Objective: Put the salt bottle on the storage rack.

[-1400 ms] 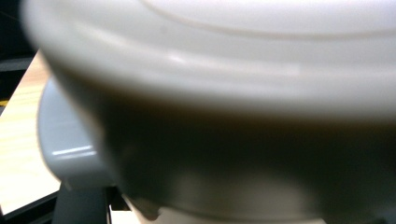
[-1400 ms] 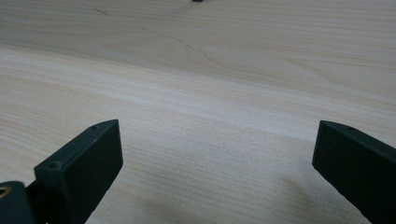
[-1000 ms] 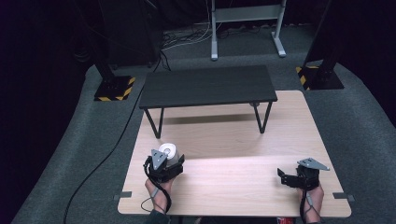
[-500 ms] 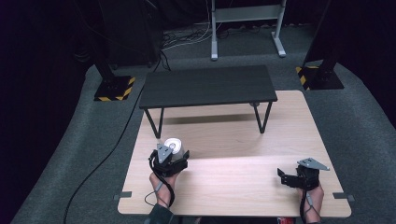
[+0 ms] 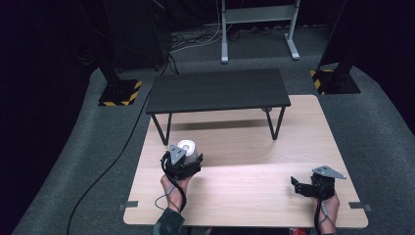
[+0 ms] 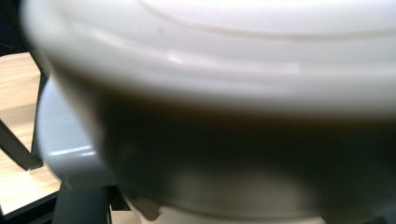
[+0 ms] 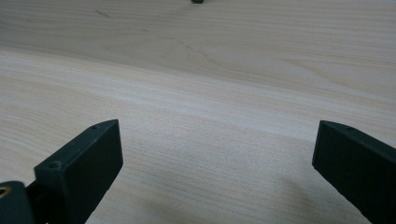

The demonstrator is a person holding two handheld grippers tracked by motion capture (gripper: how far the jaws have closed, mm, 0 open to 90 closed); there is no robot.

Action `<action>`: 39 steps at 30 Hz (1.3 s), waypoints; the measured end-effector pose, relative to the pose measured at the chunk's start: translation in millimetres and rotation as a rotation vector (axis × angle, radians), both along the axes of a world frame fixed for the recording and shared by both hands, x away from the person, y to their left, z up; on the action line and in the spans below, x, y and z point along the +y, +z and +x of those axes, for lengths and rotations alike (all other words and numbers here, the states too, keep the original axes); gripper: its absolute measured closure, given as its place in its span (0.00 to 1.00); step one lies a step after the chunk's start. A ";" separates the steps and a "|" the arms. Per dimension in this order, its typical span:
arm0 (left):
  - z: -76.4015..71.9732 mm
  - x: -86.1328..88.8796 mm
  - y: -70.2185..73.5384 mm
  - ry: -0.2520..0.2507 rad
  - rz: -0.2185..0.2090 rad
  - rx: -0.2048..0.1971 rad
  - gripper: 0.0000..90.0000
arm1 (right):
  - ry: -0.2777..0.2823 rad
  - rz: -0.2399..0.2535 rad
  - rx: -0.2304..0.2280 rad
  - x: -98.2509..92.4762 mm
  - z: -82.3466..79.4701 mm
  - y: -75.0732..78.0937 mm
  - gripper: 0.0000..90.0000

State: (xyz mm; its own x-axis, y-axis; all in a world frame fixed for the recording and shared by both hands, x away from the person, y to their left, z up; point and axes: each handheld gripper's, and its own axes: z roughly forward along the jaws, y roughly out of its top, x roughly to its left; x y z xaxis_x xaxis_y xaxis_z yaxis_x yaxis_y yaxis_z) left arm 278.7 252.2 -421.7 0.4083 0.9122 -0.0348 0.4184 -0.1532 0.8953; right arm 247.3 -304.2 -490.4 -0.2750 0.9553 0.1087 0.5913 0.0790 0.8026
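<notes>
The left claw [image 5: 185, 157] is clamped on a white cup-like container [image 5: 188, 148], which sits at the claw's front end, on the side toward the small black bench [image 5: 218, 90]. In the high view the container shows a round pale top with a darker centre, and it lies over the light wooden counter [image 5: 244, 196], just short of the bench's near left leg [image 5: 163, 129]. Whether it rests on the counter or hangs just above it cannot be told. In the left gripper view the container [image 6: 210, 70] is so close that it blurs: a white rim curves across the top, a shadowed wall drops below it, and a pale lug or handle-like part juts out at the left.

The right claw [image 5: 299, 184] rests low over the counter, far to the right of the container and nearer the person's edge. Its jaws stand spread wide apart with bare wood grain [image 7: 210, 116] between them and nothing gripped
</notes>
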 end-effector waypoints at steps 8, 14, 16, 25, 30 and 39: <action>9.2 -7.0 5.6 -0.016 0.006 0.003 0.32 | 0.000 0.002 -0.001 -0.3 -0.2 -0.2 0.01; 15.3 -12.7 9.0 -0.031 0.010 0.003 0.32 | 0.003 0.001 -0.001 -0.4 0.0 -0.1 0.01; 18.2 -14.3 10.5 -0.039 0.018 0.005 0.32 | 0.003 0.001 -0.001 -0.3 0.0 -0.1 0.01; 30.4 -24.3 16.2 -0.062 0.026 0.008 0.32 | 0.005 0.003 0.000 -0.9 0.2 -0.1 0.01; 38.7 -33.2 18.9 -0.079 0.035 0.011 0.32 | 0.005 0.005 -0.002 -1.3 -0.3 -0.4 0.01; 50.0 -42.3 23.4 -0.095 0.036 0.015 0.32 | 0.008 0.006 -0.004 -2.0 -0.2 -0.6 0.01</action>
State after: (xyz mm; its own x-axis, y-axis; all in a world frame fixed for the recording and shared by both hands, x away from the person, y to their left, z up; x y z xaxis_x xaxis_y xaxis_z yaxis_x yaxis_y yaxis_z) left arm 328.7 209.9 -398.3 0.4923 0.8704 -0.0094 0.4139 -0.2246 0.8822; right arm 247.1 -306.2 -491.0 -0.2833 0.9523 0.1131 0.5876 0.0792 0.8053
